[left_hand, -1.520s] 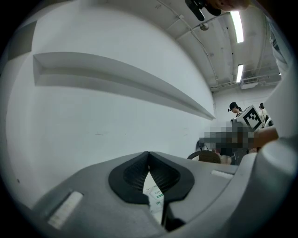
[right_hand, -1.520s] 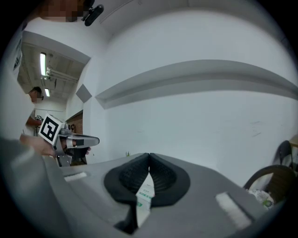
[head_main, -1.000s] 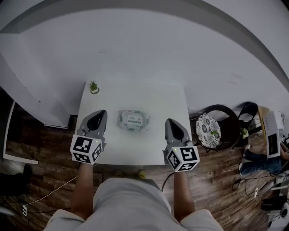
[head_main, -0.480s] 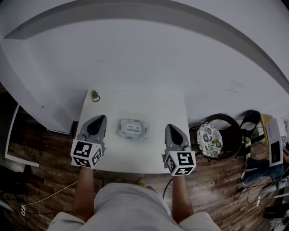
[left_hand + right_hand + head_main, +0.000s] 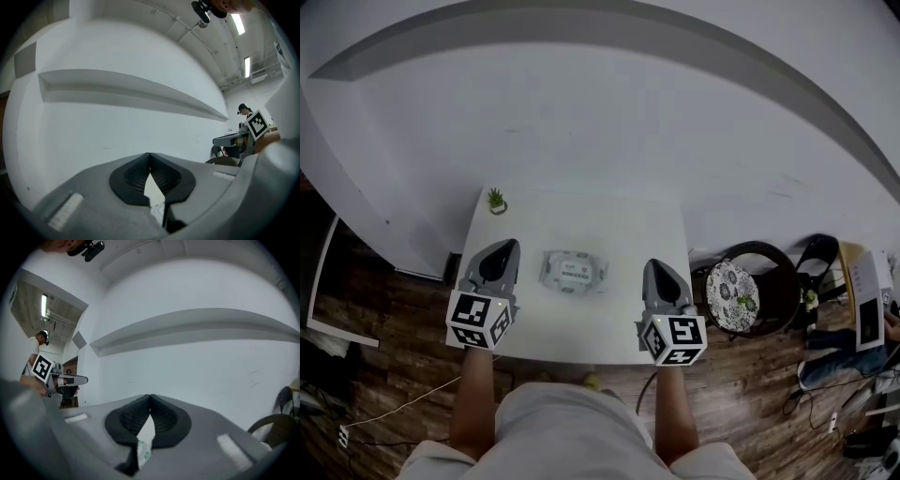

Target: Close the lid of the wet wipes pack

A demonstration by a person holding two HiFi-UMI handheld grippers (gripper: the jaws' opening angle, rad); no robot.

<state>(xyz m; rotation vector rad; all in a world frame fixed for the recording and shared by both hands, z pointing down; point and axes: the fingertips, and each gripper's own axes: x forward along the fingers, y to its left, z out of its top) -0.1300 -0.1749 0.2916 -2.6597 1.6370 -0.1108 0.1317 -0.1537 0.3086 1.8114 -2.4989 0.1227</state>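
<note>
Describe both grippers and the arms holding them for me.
The left gripper and the right gripper are both grey, wedge-shaped shells tapering to two jaws lined with black ribbed pads. Each carries a white cube with black square markers at its rear. The forearms are bare, with no sleeves in sight. A thin dark cable seems to hang under the right gripper.

Your left gripper [image 5: 499, 249] points straight ahead and is held level. Its jaws are pressed together with nothing in them. Your right gripper [image 5: 662, 268] points the same way, and its jaws are closed tight and empty too. Your left arm [image 5: 474, 394] and right arm [image 5: 673, 412] reach forward, side by side and well apart.
</note>
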